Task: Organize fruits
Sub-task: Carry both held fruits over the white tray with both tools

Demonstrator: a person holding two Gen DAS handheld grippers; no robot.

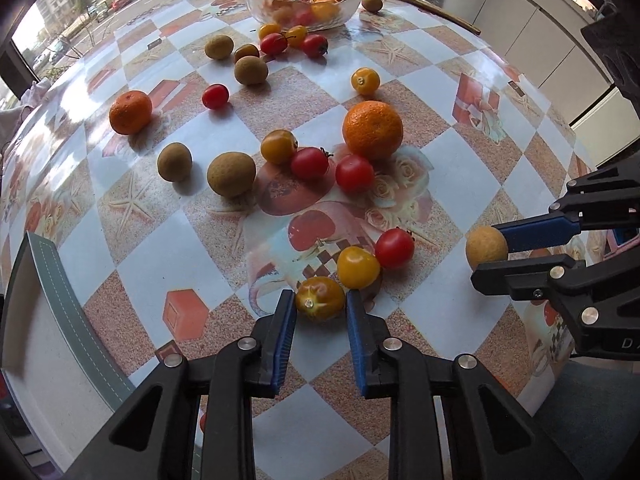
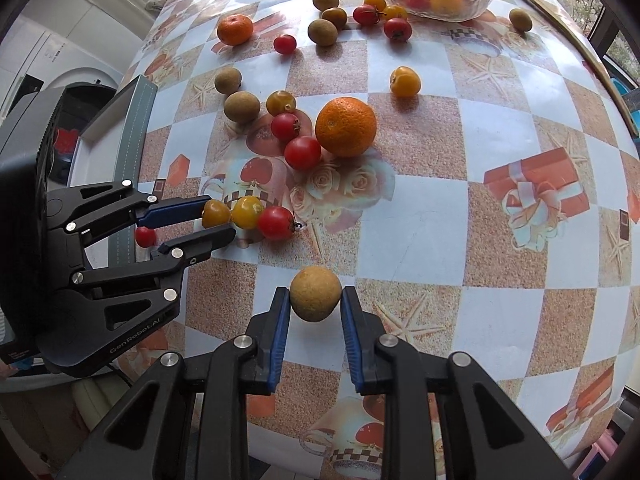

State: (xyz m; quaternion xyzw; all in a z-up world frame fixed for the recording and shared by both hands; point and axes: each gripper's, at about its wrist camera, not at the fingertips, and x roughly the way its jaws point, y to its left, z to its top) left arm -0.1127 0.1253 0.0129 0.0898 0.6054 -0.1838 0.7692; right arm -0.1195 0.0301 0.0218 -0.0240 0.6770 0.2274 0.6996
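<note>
Here, the left gripper [image 1: 321,308] has its fingers closed on a yellow tomato [image 1: 320,298]; the right gripper [image 2: 315,300] pinches a longan [image 2: 315,294]; a few fruits fill the glass bowl [image 1: 352,0] at 12 o'clock; most remain on the desk [image 1: 460,168]; only the right view shows a red tomato [image 2: 145,237] at 9 o'clock.

Loose past my left tongs [image 1: 320,300] and right tongs [image 2: 314,296], held ones included: seven round brown longans [image 1: 231,175], six yellow cherry tomatoes [image 1: 358,267], six red cherry tomatoes [image 1: 354,173], two oranges [image 1: 373,130].
</note>
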